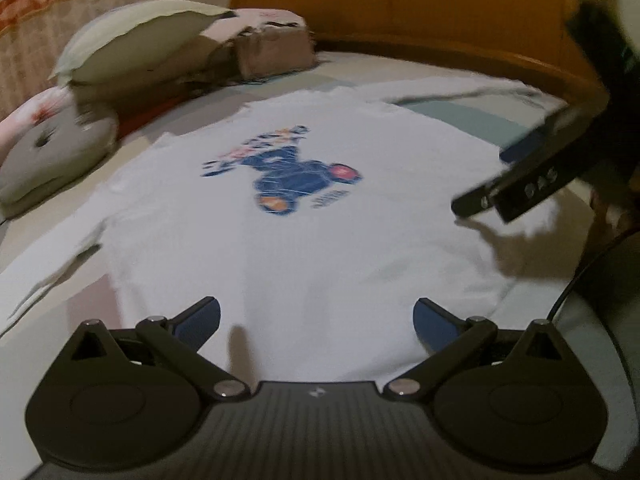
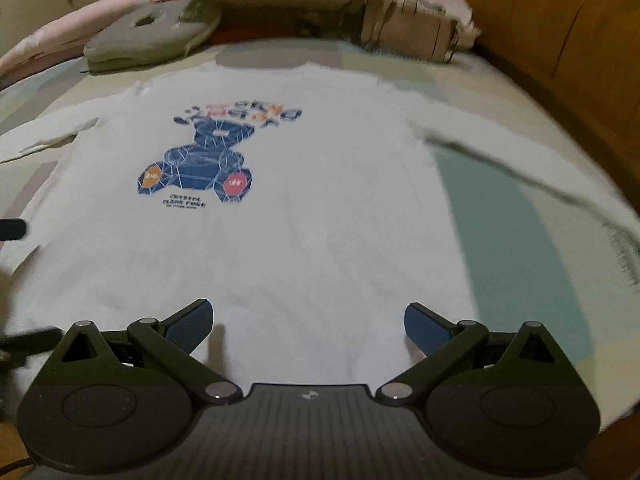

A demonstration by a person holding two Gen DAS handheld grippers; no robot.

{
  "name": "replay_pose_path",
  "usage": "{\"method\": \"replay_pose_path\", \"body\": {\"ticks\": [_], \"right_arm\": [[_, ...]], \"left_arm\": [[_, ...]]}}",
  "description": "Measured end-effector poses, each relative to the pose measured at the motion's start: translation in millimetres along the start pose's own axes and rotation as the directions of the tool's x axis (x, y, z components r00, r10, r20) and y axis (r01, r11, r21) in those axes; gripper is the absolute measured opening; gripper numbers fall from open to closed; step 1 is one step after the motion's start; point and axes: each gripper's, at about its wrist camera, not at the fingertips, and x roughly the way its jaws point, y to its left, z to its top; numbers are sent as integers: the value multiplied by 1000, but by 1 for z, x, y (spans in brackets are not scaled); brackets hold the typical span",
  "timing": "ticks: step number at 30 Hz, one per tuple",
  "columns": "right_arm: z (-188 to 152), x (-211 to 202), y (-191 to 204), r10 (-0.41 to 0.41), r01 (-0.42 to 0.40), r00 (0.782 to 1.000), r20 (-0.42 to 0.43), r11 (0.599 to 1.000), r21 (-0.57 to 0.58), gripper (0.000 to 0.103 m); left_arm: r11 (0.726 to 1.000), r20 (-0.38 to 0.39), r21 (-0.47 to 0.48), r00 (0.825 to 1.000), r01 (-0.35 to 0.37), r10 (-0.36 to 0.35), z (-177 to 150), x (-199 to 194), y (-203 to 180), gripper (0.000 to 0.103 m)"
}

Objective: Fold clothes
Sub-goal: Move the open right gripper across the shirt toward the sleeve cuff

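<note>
A white long-sleeve shirt (image 1: 320,232) (image 2: 328,208) lies flat and face up on the bed, collar at the far end and hem nearest me. Its blue bear print (image 1: 288,176) (image 2: 200,160) shows in both views. The sleeves (image 2: 520,164) (image 1: 44,264) spread out to either side. My left gripper (image 1: 316,320) hangs open just above the hem with nothing between its blue pads (image 1: 200,320). My right gripper (image 2: 308,322) is also open and empty over the hem. In the left wrist view, the right gripper (image 1: 482,182) hovers over the shirt's right edge.
Pillows (image 1: 132,44) (image 2: 152,36) and a folded brownish bundle (image 1: 272,52) (image 2: 412,36) lie beyond the collar. A wooden headboard (image 1: 440,4) (image 2: 560,40) curves along the right side. A pastel patchwork sheet (image 2: 500,208) covers the bed. A black cable (image 1: 576,280) runs at the right.
</note>
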Motion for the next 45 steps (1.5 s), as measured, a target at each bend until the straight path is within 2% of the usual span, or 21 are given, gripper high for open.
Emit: {"method": "replay_pose_path", "body": {"ticks": [2, 4, 8, 11, 14, 17, 20, 22, 25, 28, 29, 35, 38, 45], "right_arm": [[-3, -11, -1, 8, -8, 1000, 20, 1000, -1, 103], [-6, -20, -3, 18, -18, 999, 34, 1000, 2, 103], [-10, -19, -4, 13, -13, 1000, 23, 1000, 3, 103], [-14, -14, -1, 25, -25, 1000, 9, 1000, 0, 103], [-18, -14, 3, 36, -36, 999, 5, 999, -11, 103], [-17, -15, 4, 37, -37, 999, 2, 999, -23, 103], [-18, -13, 2, 48, -48, 999, -14, 999, -23, 103], [-20, -7, -1, 60, -61, 997, -46, 998, -9, 103], [-27, 5, -10, 40, -36, 993, -111, 999, 37, 103], [-31, 3, -28, 42, -32, 994, -100, 994, 108, 103], [-31, 4, -33, 9, 3, 994, -110, 994, 112, 103], [-17, -2, -32, -12, 23, 996, -90, 993, 117, 103], [-7, -1, -27, 43, -37, 998, -51, 991, 129, 103], [20, 17, -13, 146, -142, 989, -18, 982, 128, 103]], "left_arm": [[1000, -31, 16, 999, -14, 15, -3, 6, -9, 102], [1000, -44, -9, 999, -5, 5, -8, 3, -9, 102], [988, -61, -149, 997, 30, -39, -29, -13, 7, 102], [996, -74, -92, 997, 20, -27, -39, -25, 2, 102], [997, -87, -73, 996, -1, -6, -33, -30, -1, 102], [998, -43, -59, 999, -24, 22, -19, -33, -2, 102], [996, -6, -85, 1000, -4, 3, -7, -28, 2, 102], [995, -29, -99, 1000, 1, -4, -5, -19, 3, 102], [994, -118, -106, 993, -10, -2, -11, -5, 3, 103], [985, -108, -170, 994, 10, -29, -21, -10, 13, 102], [984, -110, -177, 994, 8, -27, -22, -13, 16, 102], [978, -82, -207, 997, -25, 8, -10, -19, 29, 102], [976, -60, -219, 998, -10, -4, 0, -14, 32, 102], [978, -123, -207, 992, -36, 11, -8, 4, 21, 102]]}}
